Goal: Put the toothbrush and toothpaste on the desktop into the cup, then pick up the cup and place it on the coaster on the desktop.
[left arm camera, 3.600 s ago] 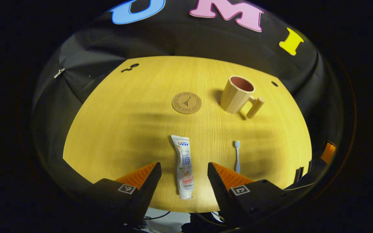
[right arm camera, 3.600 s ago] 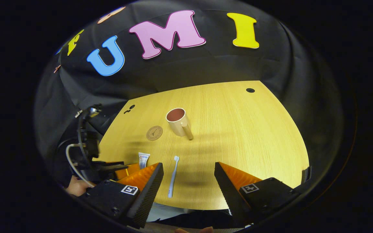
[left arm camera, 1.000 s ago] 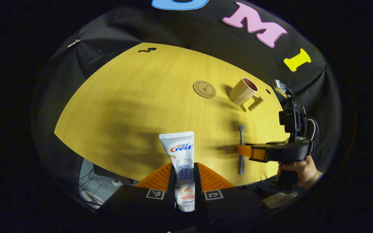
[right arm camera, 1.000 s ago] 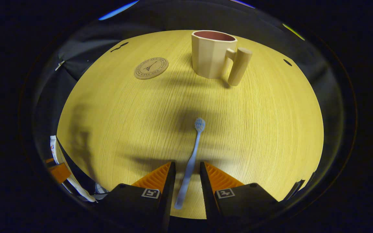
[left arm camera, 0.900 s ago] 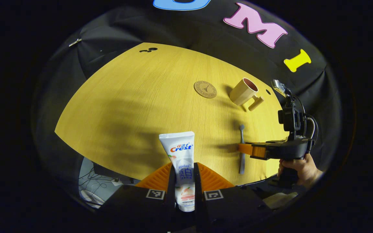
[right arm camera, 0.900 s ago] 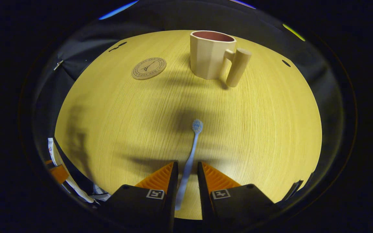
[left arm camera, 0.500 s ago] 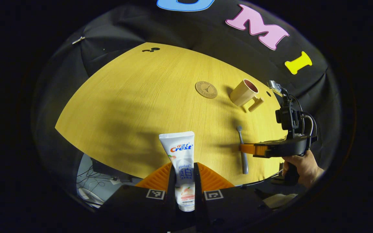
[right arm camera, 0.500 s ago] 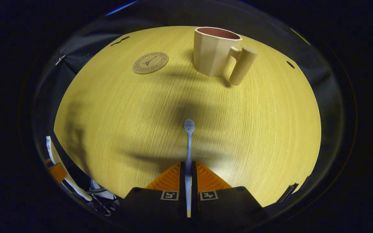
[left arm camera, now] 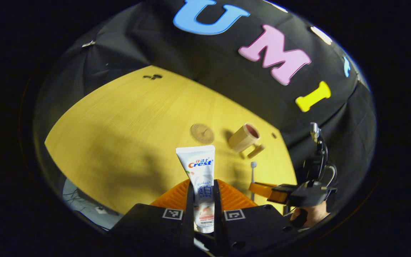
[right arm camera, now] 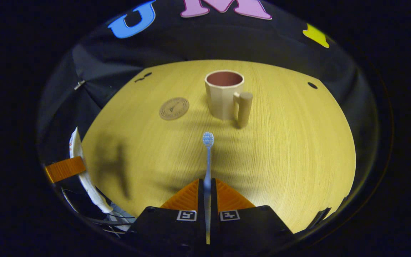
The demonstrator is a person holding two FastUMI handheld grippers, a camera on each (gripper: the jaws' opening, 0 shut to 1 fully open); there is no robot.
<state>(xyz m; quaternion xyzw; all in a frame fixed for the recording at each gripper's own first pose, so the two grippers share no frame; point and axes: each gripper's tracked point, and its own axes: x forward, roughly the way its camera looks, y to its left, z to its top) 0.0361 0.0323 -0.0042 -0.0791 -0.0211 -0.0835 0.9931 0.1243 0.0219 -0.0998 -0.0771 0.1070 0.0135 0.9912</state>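
My left gripper [left arm camera: 202,185] is shut on the white toothpaste tube [left arm camera: 199,168], which stands up from its fingers, held above the table. A light blue toothbrush [right arm camera: 207,157] sticks forward out of my right gripper [right arm camera: 207,184], which is shut on its handle, head raised toward the cup. The beige cup [right arm camera: 224,94] with a dark red inside stands upright on the yellow table [right arm camera: 291,150], its handle facing me. The round brown coaster [right arm camera: 174,108] lies flat to the cup's left. In the left gripper view, the right gripper [left arm camera: 262,189] holds the toothbrush [left arm camera: 252,178] before the cup [left arm camera: 244,137] and coaster [left arm camera: 202,133].
A hand [left arm camera: 307,216] holds the right gripper at the lower right of the left gripper view. The toothpaste tube [right arm camera: 84,175] and a left finger [right arm camera: 64,169] appear at the left edge of the right gripper view. Small holes [right arm camera: 312,85] mark the tabletop's far side. Cables [left arm camera: 80,208] lie below the table's near edge.
Both grippers have lifted away from the table with their loads. The right gripper closed on the toothbrush and raised it; the left has pulled up and back with the toothpaste.
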